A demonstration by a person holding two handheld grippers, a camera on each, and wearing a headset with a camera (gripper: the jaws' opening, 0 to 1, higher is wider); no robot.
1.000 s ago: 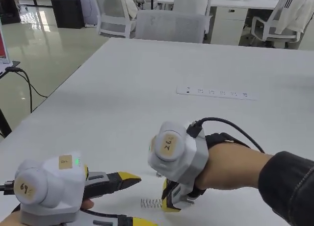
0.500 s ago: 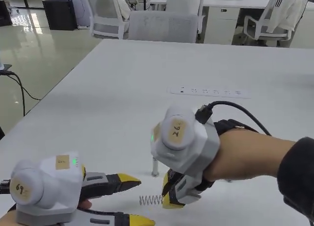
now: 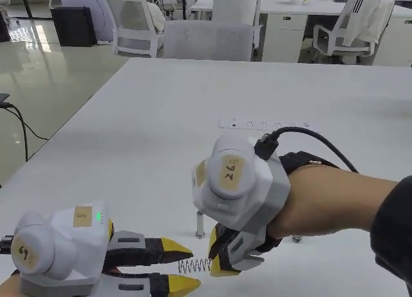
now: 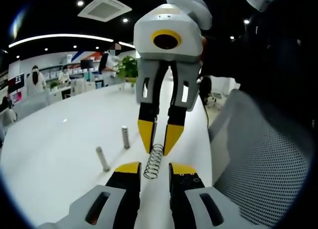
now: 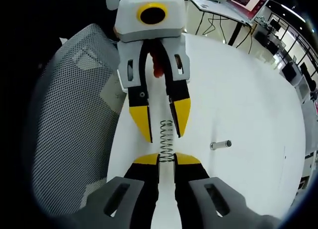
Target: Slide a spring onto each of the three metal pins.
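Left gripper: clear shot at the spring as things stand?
Probably yes. The left gripper is open, with one end of the spring between its fingers and nothing in the way. The right gripper pinches the other end.

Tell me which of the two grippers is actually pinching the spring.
The right gripper: its tips close on one end of the spring. The left gripper has its jaws standing open around the other end.

Spring (image 3: 194, 265) between left hand-held gripper (image 3: 190, 267) and right hand-held gripper (image 3: 216, 267), pin (image 3: 200, 223) behind
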